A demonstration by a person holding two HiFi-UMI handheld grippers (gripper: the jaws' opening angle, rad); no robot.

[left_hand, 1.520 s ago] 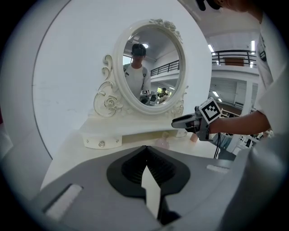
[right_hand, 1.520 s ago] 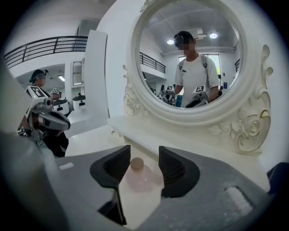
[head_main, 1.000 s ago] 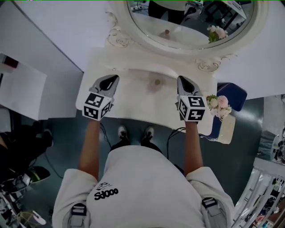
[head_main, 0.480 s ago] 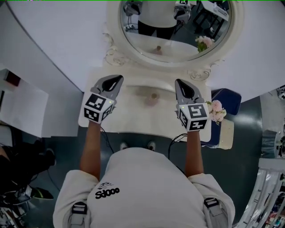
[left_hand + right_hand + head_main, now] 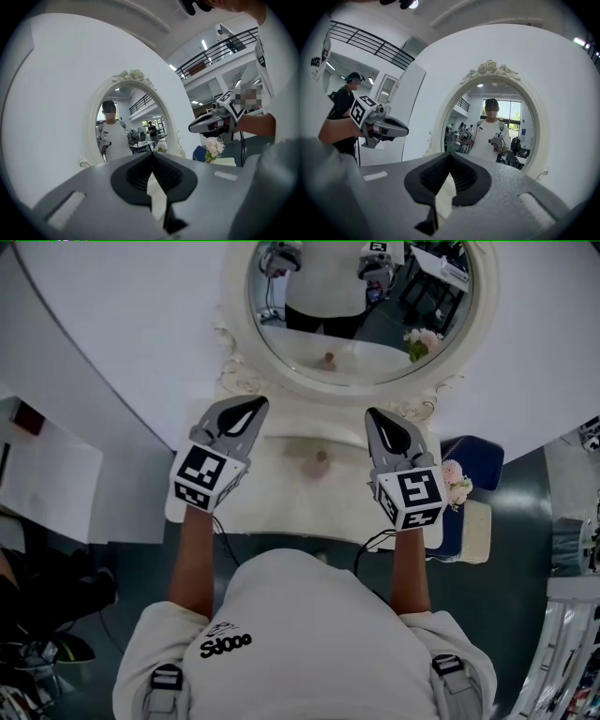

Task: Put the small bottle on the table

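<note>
A small pale bottle [image 5: 319, 461] stands upright on the white vanity table [image 5: 272, 504], in the middle near the mirror. My left gripper [image 5: 251, 409] hovers left of the bottle, shut and empty. My right gripper [image 5: 376, 420] hovers to the bottle's right, likewise shut with nothing in it. Neither touches the bottle. In the left gripper view the jaws [image 5: 151, 155] meet at the tips and the right gripper [image 5: 211, 124] shows beyond them. In the right gripper view the closed jaws [image 5: 449, 155] point at the mirror, with the left gripper [image 5: 383, 127] off to the left.
An oval mirror [image 5: 356, 306] in an ornate white frame rises behind the table. A pink flower bunch [image 5: 456, 486] sits at the table's right end, beside a blue seat [image 5: 480, 461]. A white cabinet [image 5: 47, 486] stands to the left.
Both grippers have moved up and toward the mirror, still shut. The bottle stays where it was on the table. The head view has tilted to show more of the mirror.
</note>
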